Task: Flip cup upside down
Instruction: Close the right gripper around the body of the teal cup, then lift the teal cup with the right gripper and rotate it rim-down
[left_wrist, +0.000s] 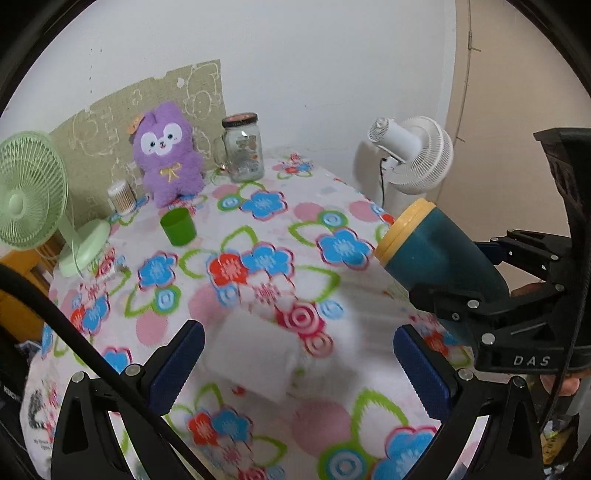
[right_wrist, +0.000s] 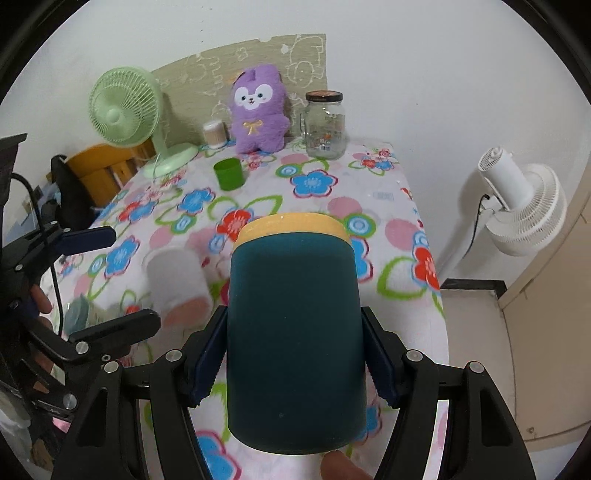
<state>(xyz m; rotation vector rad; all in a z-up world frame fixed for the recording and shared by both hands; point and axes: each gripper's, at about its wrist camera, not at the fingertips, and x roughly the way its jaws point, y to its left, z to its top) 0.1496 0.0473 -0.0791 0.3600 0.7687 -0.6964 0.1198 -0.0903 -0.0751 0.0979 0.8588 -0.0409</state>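
Dark teal cup (right_wrist: 295, 332) with yellow rim (right_wrist: 291, 227), centre frame, lifted off flowered tablecloth (right_wrist: 391, 206), pinched by right gripper (right_wrist: 295, 369). Left gripper (left_wrist: 299, 365) spread wide, low in frame over blurred white cup (left_wrist: 258, 358). Green cup (right_wrist: 229, 173), purple plush (right_wrist: 258, 110), glass jar (right_wrist: 325, 125) upper centre.

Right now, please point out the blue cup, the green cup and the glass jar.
blue cup (right_wrist: 295, 332): right wrist view, middle of its side.
green cup (right_wrist: 229, 174): right wrist view, front wall.
glass jar (left_wrist: 244, 155): left wrist view, glass body.
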